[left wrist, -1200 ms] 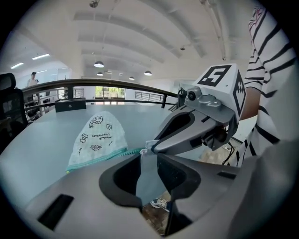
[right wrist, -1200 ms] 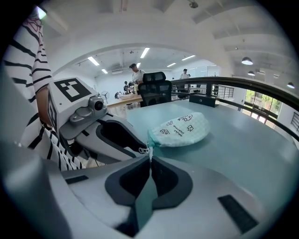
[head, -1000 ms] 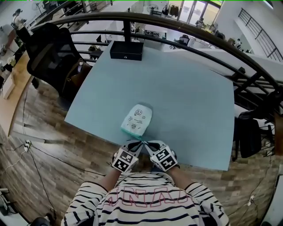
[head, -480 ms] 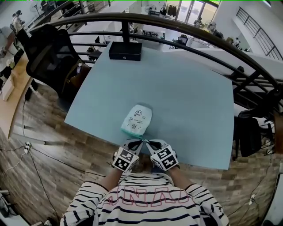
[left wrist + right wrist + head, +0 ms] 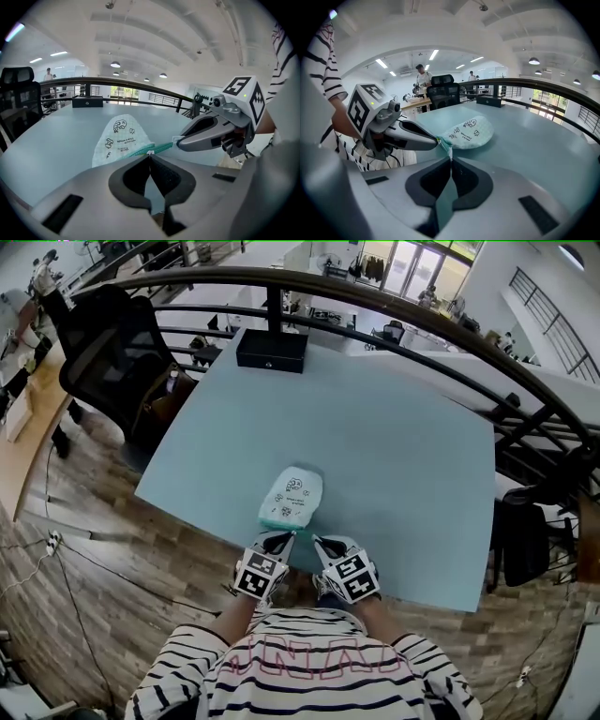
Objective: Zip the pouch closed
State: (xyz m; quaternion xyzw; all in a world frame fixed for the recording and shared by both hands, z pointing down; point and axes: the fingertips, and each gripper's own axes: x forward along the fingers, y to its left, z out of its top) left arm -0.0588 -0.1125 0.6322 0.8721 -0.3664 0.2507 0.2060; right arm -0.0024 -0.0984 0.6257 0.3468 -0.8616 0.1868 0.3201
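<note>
The pale pouch (image 5: pixel 292 495) with small cartoon prints lies flat on the teal table (image 5: pixel 403 427), close to its near edge. A teal zipper band (image 5: pixel 157 148) runs along the pouch's near end. My left gripper (image 5: pixel 284 536) is shut on the left part of that band; a small white tab shows at its closed tips (image 5: pixel 150 154). My right gripper (image 5: pixel 317 540) is shut on the band's right part (image 5: pixel 449 151). In the left gripper view the right gripper (image 5: pixel 179 139) pinches the band's far end. Which gripper has the slider I cannot tell.
A black box (image 5: pixel 271 349) stands at the table's far edge. A black office chair (image 5: pixel 108 348) is off the table's left side, and a dark curved railing (image 5: pixel 450 324) runs behind it. The table's near edge is right under my grippers.
The two grippers' tips, which were close together a second ago, now stand a little apart along the pouch's near end. The pouch itself has stayed in place.
</note>
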